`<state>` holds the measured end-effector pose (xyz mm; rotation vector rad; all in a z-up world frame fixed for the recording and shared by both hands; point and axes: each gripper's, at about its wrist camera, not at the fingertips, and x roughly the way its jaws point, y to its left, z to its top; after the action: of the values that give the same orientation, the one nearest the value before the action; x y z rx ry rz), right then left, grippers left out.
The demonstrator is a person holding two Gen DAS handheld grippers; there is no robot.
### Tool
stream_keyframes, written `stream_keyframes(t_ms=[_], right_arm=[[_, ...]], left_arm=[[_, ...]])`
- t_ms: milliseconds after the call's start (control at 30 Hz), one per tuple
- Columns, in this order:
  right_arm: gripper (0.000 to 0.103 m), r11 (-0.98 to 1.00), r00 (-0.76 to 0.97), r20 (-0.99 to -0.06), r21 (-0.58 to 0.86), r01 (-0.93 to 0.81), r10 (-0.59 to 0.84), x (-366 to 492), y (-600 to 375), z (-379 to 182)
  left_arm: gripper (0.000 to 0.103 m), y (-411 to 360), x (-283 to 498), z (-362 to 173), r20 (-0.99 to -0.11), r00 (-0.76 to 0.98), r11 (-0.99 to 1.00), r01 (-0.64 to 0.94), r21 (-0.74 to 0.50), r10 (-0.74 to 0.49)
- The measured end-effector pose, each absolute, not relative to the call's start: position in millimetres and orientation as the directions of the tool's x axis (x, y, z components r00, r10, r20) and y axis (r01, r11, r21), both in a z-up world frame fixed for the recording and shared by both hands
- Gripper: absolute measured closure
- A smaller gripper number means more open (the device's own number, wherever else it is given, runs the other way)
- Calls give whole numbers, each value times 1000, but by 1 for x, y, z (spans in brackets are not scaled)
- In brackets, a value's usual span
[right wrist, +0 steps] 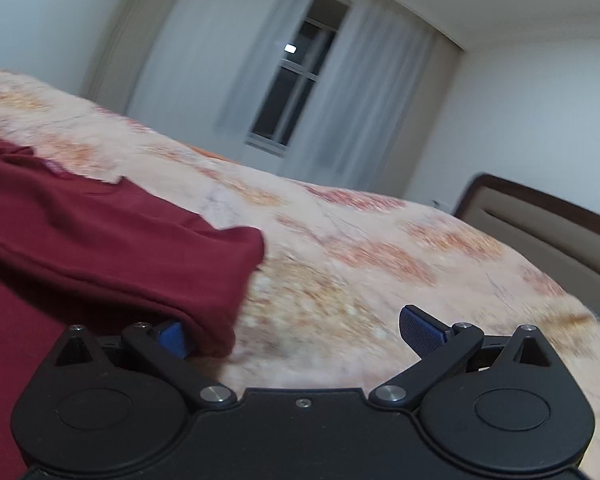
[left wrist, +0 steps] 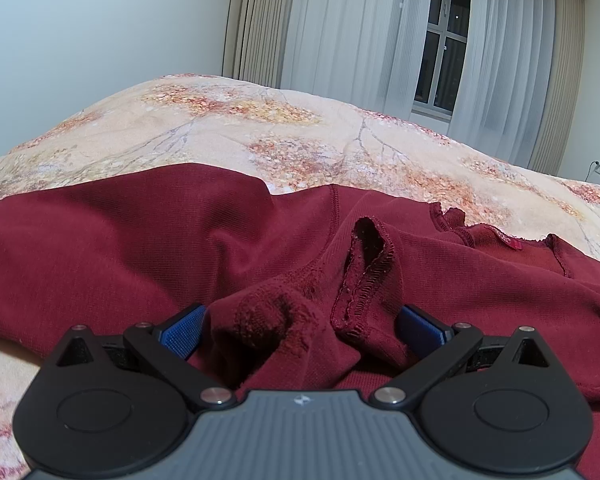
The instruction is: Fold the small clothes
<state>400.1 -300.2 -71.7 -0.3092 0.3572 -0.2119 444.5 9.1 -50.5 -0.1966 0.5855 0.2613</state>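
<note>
A dark red knit garment (left wrist: 148, 240) lies spread on the bed, its neckline with a red label (left wrist: 512, 244) at the right. My left gripper (left wrist: 300, 330) is open, its blue pads on either side of a bunched sleeve cuff (left wrist: 364, 280) of the garment. In the right wrist view, the garment (right wrist: 100, 240) lies at the left with a folded-over sleeve end (right wrist: 228, 280). My right gripper (right wrist: 296, 330) is open above the bedspread; its left pad (right wrist: 174, 338) sits against the sleeve edge. That view is blurred.
The bed has a cream bedspread with orange and red flower print (left wrist: 240, 128). Curtains and a dark window (left wrist: 440, 48) stand behind it. A brown headboard (right wrist: 548, 224) shows at the right in the right wrist view.
</note>
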Motion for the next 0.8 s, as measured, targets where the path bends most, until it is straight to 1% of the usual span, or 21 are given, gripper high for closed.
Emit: stream_keyframes(t_ms=[67,300,433,567,700,800], right_arm=[[1,941,908,-332,-302,156,-257,399,-307,-72],[1,934,887,-372,-323,152,-273,402,-308,-79],[1,945,879,-411,-303,121,-244,394,-306,-77],[1,971,865,-475,-231,56,-163,373,-311,-63],[1,981,874,-479,-194,-17,-80,343,-308,-42],[1,987,875,-485,-146,-71,-8,324,-298,-26]], left_arm=[[0,9,444,-50,-567,802,948,-298,-109,187],[0,9,444,-51,-567,802,948,-298,-109,187],[0,9,444,-49,-564,805,949,-294,-114,182],[0,15,440,-33,-571,815,952,-247,-179,104],[0,21,423,-6,-556,831,942,-198,-271,15],[0,26,402,10,-547,837,950,-163,-266,-10]])
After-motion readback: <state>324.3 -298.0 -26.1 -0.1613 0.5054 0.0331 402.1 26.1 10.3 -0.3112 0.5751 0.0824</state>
